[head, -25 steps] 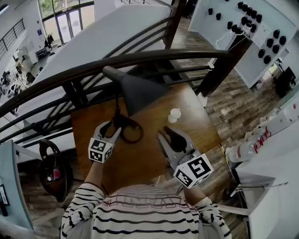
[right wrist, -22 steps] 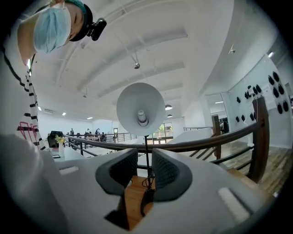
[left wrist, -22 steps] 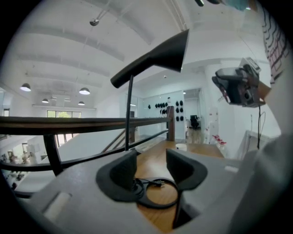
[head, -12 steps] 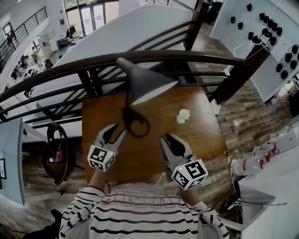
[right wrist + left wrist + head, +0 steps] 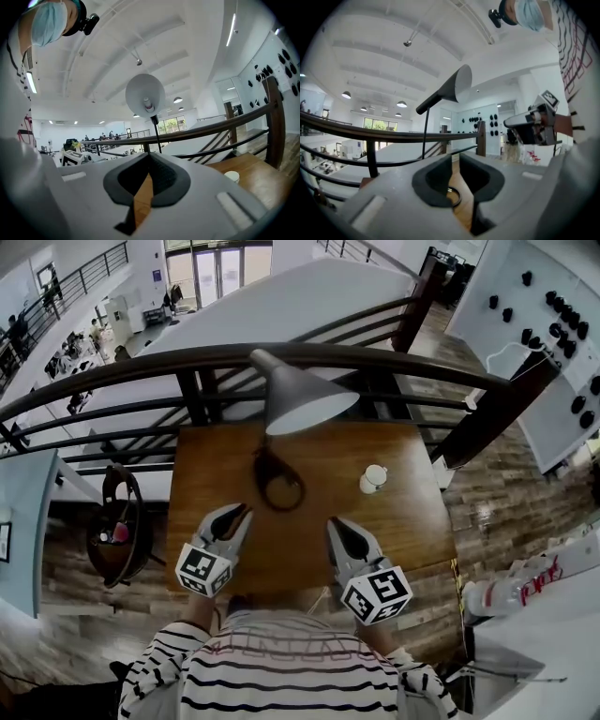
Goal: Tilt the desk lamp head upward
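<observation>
The grey desk lamp's cone head (image 5: 300,395) hangs over the far part of the wooden table (image 5: 412,521), and its ring base (image 5: 279,486) rests on the wood. My left gripper (image 5: 239,512) hovers near the front edge, short of the base. Its jaws have just been closing to a narrow gap with nothing between them. My right gripper (image 5: 336,523) sits level beside it, its jaws just closed and empty. The left gripper view has the lamp head (image 5: 457,84) high above my left gripper (image 5: 455,157). In the right gripper view the lamp head (image 5: 145,93) faces my right gripper (image 5: 149,155).
A small white cup (image 5: 373,478) stands right of the lamp base, also the cup (image 5: 231,176) at lower right. A dark curved railing (image 5: 281,354) runs behind the table. A round chair (image 5: 117,531) is at left, and a white counter with bottles (image 5: 511,559) at right.
Both grippers have drawn back from the lamp base toward the table's near edge. Their jaws have narrowed, the right pair until the tips meet.
</observation>
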Action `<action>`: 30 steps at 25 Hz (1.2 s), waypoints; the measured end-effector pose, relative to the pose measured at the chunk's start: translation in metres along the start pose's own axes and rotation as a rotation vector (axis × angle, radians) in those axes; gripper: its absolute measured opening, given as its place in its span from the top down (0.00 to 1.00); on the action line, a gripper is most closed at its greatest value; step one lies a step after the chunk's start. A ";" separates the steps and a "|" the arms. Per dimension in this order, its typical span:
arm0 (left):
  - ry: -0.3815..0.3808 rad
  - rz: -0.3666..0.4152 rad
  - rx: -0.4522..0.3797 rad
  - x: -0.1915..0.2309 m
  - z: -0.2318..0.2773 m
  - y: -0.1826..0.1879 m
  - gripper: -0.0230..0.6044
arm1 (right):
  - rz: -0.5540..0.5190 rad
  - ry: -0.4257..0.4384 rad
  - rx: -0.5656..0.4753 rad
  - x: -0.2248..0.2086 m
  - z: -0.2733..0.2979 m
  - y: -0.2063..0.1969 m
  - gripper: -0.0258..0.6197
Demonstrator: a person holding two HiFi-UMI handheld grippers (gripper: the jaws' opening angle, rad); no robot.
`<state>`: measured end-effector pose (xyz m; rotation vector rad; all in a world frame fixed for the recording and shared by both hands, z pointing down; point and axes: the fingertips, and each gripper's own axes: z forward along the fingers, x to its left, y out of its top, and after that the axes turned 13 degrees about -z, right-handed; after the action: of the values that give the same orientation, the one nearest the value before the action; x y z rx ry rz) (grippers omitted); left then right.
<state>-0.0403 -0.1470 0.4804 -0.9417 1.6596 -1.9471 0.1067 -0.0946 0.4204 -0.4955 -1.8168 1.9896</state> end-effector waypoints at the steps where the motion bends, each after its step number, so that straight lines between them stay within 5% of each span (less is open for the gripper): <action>1: 0.004 0.000 -0.005 -0.003 -0.001 -0.002 0.89 | 0.000 0.004 0.002 0.000 -0.002 -0.003 0.97; 5: 0.009 -0.001 -0.025 -0.018 -0.004 -0.006 0.96 | 0.005 0.022 0.012 -0.003 -0.010 -0.012 0.97; 30: 0.025 -0.046 -0.001 -0.043 0.012 -0.036 0.96 | -0.019 0.072 0.071 -0.012 -0.019 -0.044 0.96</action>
<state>0.0022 -0.1183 0.5061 -0.9683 1.6672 -1.9960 0.1287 -0.0814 0.4620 -0.5187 -1.6954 1.9900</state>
